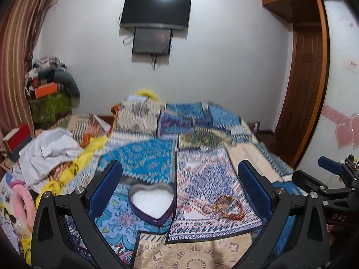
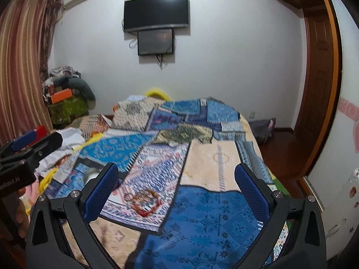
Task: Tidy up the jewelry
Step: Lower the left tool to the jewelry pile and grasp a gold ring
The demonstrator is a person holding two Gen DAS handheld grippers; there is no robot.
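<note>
Left gripper [image 1: 179,188]: blue-padded jaws spread wide, holding nothing. Right gripper [image 2: 177,190]: likewise spread, holding nothing. Purple heart-shaped tin with white lining [image 1: 152,202]: on patterned bedspread [image 1: 143,159]. Tangle of red-gold bangles [image 1: 224,206]: at the tin's 3 o'clock, apart.

On the body of your right tongs [image 1: 334,218], at the right edge of the left wrist view, you can read the white letters "DAS"; whatever comes before them is cut off. On the black body of your left tongs [image 2: 13,182], at the left edge of the right wrist view, white lettering stands mirrored and reads roughly "enRobot.AI", its start out of frame. The pink card [image 1: 352,65] on the white wall panel carries red marks too blurred for you to read.
</note>
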